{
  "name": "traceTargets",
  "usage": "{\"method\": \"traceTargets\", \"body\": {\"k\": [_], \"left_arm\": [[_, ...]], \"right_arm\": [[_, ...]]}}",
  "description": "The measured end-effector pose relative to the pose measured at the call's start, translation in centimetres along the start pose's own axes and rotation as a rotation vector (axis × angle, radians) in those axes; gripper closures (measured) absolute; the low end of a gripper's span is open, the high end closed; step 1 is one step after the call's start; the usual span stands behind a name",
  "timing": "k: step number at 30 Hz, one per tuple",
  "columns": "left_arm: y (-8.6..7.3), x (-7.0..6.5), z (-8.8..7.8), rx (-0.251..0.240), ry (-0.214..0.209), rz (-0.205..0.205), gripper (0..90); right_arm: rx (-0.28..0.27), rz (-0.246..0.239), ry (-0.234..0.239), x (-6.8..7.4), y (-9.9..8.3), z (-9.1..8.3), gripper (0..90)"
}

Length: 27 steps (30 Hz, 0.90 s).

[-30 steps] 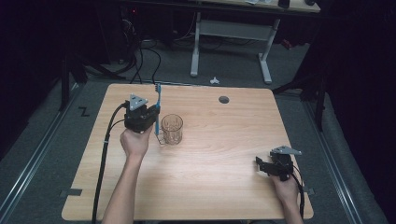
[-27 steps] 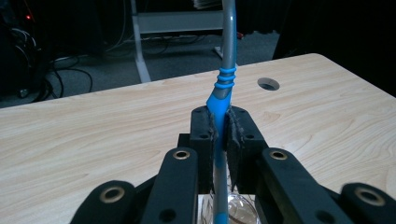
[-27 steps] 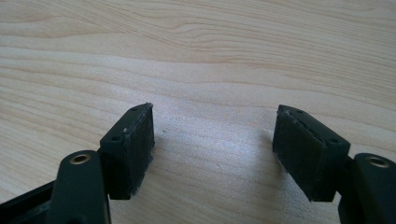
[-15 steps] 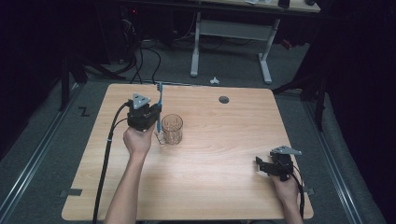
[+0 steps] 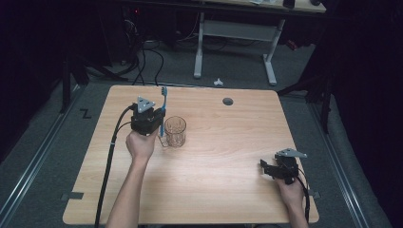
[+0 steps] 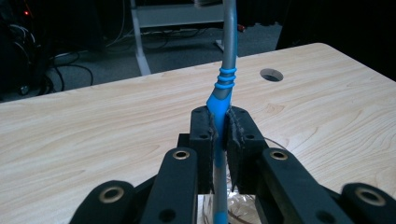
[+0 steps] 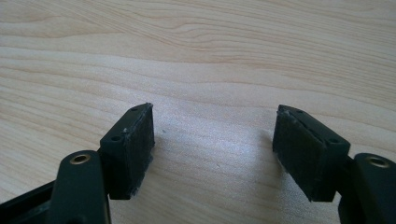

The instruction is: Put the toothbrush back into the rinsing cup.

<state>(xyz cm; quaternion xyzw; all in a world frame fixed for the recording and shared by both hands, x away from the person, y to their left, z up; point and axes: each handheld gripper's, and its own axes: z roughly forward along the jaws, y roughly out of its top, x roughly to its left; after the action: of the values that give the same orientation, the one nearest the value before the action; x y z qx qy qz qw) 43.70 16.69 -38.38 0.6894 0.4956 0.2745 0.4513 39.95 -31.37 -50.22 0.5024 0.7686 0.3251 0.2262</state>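
Note:
My left gripper [image 5: 160, 124] is shut on a blue and grey toothbrush [image 5: 164, 103], held upright with the bristle end up. In the left gripper view both pads clamp the blue handle of the toothbrush [image 6: 225, 84], and the gripper [image 6: 221, 122] stands over the table. A clear glass cup [image 5: 174, 131] stands on the table just right of that gripper; its rim [image 6: 243, 205] shows below the jaws. My right gripper [image 5: 264, 168] rests low at the table's right front, open, with nothing between its pads [image 7: 135, 140], and bare wood lies under the gripper [image 7: 215, 142].
The wooden table [image 5: 228, 142] has a round cable hole [image 5: 228, 101] near its far edge. A black cable [image 5: 110, 161] trails from the left gripper toward the front left. Beyond the table stands a white desk frame [image 5: 237, 42] on a grey floor.

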Motion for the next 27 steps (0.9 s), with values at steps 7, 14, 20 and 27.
{"method": "traceTargets", "body": {"k": [7,14,20,27], "left_arm": [[-0.4,0.1,-0.3,0.007,0.001,0.006,81.3],[-0.5,0.0,-0.6,0.021,0.003,0.023,81.2],[-0.7,-0.1,-0.8,0.034,0.005,0.039,81.2],[-1.3,-0.1,-1.0,0.039,0.007,0.032,81.0]], "right_arm": [[0.0,0.0,0.0,0.0,0.0,0.0,29.9],[0.0,0.0,0.0,0.0,0.0,0.0,29.9],[0.0,0.0,0.0,0.0,0.0,0.0,29.9],[0.0,0.0,0.0,0.0,0.0,0.0,29.9]]}}
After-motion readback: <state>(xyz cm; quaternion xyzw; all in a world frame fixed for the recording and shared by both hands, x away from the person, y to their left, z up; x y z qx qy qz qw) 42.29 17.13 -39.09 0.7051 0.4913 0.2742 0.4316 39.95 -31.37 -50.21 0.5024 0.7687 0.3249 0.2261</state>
